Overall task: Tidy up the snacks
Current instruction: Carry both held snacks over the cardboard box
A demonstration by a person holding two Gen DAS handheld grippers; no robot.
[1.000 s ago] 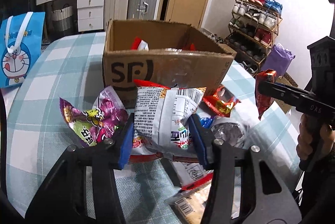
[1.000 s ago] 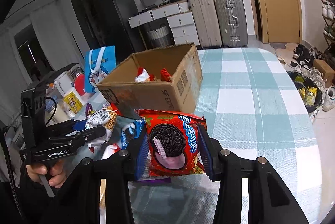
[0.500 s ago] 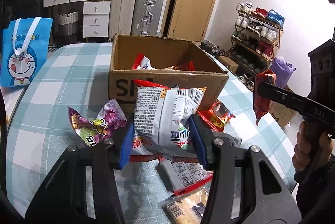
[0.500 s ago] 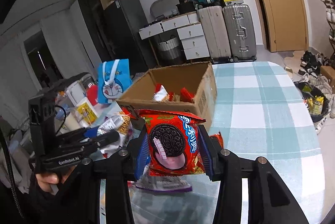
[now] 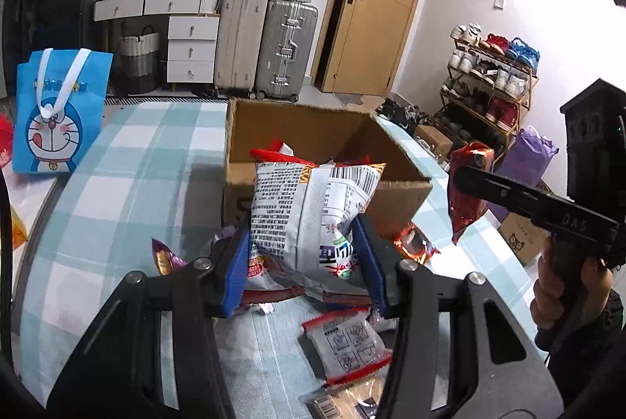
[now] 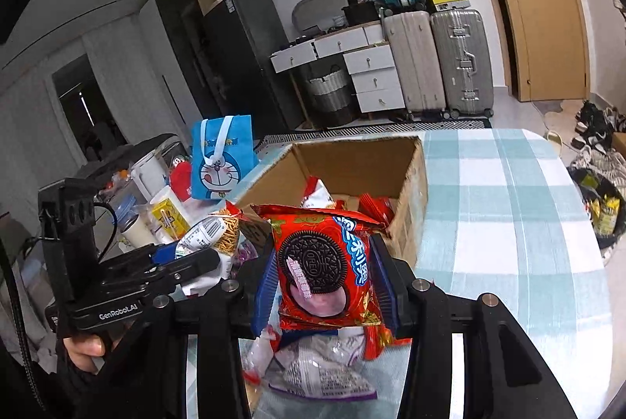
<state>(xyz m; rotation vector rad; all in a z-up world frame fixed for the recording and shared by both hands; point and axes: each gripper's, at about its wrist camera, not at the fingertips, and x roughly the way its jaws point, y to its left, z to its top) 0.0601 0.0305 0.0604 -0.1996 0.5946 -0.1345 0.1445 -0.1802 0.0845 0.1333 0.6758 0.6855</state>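
My left gripper [image 5: 303,266] is shut on a white and grey snack bag [image 5: 309,219] with a barcode, held above the table in front of the open cardboard box [image 5: 395,200]. In the right wrist view my right gripper [image 6: 324,282] is shut on a red Oreo packet [image 6: 324,262], lifted near the same cardboard box [image 6: 414,192], which holds several red and white packets [image 6: 321,196]. The right gripper [image 5: 469,184] with its red packet also shows at the right of the left wrist view. Loose snack packets [image 5: 344,344] lie on the checked tablecloth [image 5: 129,184] under both grippers.
A blue cartoon tote bag [image 5: 58,114] stands at the table's left edge. Cups and cartons [image 6: 164,215] crowd the left side. A purple-trimmed bag [image 6: 321,376] lies below the right gripper. Suitcases [image 5: 281,47], drawers and a shoe rack [image 5: 493,82] stand beyond the table.
Both grippers have risen with their packets still held. The box's inside now shows more, and the snacks on the table sit lower in both views.
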